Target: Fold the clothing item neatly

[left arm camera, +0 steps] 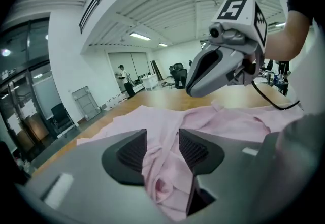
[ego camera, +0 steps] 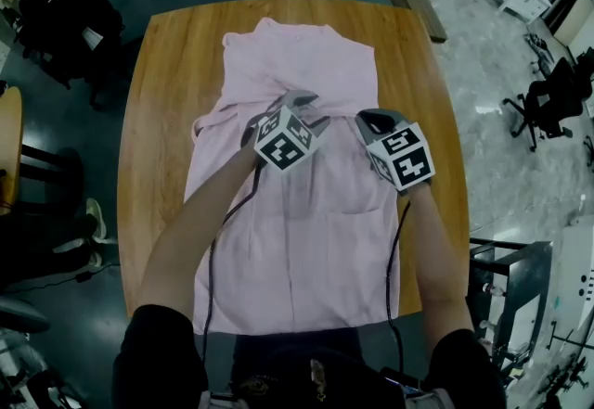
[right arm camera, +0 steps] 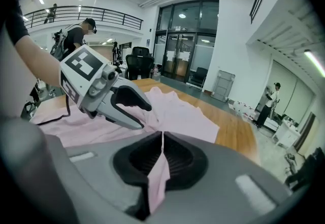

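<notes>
Left tool (left arm camera: 162, 149) jaws apart, pink shirt (ego camera: 311, 249) fabric loose between them, not pinched. Right tool (right arm camera: 162, 156) clamped on thin shirt edge. Shirt mostly spread flat on desk (ego camera: 162, 120), upper part rumpled. Folding barely started imo, main folds all left.

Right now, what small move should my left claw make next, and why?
Probably draw the left claw back off the shirt: its jaws stand apart with bunched pink cloth loose between them, and that side seems already folded inward. The right claw is shut on the fabric.
</notes>
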A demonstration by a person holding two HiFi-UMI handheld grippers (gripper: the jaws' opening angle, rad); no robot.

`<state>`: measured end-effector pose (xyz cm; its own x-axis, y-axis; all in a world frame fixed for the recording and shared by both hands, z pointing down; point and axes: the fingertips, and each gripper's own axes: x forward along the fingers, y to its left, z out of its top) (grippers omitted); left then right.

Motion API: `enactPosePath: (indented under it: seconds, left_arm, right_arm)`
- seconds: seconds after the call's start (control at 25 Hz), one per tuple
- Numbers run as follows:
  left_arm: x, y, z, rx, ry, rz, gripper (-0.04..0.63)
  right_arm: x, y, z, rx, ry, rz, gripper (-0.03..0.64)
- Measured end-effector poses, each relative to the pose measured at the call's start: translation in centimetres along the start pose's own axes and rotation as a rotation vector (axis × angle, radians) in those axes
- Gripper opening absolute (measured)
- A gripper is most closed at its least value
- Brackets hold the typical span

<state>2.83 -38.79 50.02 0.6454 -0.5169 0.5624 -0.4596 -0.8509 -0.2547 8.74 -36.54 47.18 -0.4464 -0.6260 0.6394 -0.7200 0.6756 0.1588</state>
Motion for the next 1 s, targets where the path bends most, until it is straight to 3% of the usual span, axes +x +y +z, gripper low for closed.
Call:
enactPosePath:
  seconds: [0.24,0.4,0.52,0.56,0.64,0.72,0.76,0.88,1.0]
  left_arm:
    - [-5.1,6.8,-2.8,-0.068,0.048,0.114,0.207]
    - [-6.8,10.9,-5.9,-0.162,0.079,0.158,0.207]
    - [-6.8,13.4,-8.3,-0.220,0.108,0.171,0.207]
    - [-6.5,14.1,-9.2,-0.234,0.120,0.173,0.207]
    - [-5.8,15.2,-10.8,-0.262,0.136,0.184,0.190]
    - [-5.1,15.8,-12.1,-0.289,0.145,0.184,0.179]
    - [-4.8,16.0,-12.6,-0.296,0.148,0.180,0.168]
    - [-4.5,17.2,-13.8,-0.301,0.163,0.194,0.058]
    - [-4.3,17.7,-15.5,-0.318,0.218,0.210,0.023]
  right_arm:
    - [5.3,1.5,6.8,-0.055,-0.049,0.094,0.014]
    - [9.7,3.5,9.8,-0.114,-0.031,0.150,0.023]
    - [13.1,5.1,11.3,-0.172,0.009,0.158,0.150]
    - [14.3,5.6,11.3,-0.195,0.034,0.159,0.156]
    - [16.3,6.0,10.4,-0.227,0.093,0.164,0.155]
    - [17.1,5.4,9.6,-0.227,0.117,0.158,0.081]
    - [17.2,4.9,9.5,-0.215,0.111,0.155,0.018]
    - [16.0,3.4,9.8,-0.096,0.051,0.175,0.017]
    - [14.1,0.8,9.3,0.110,-0.012,0.195,0.018]
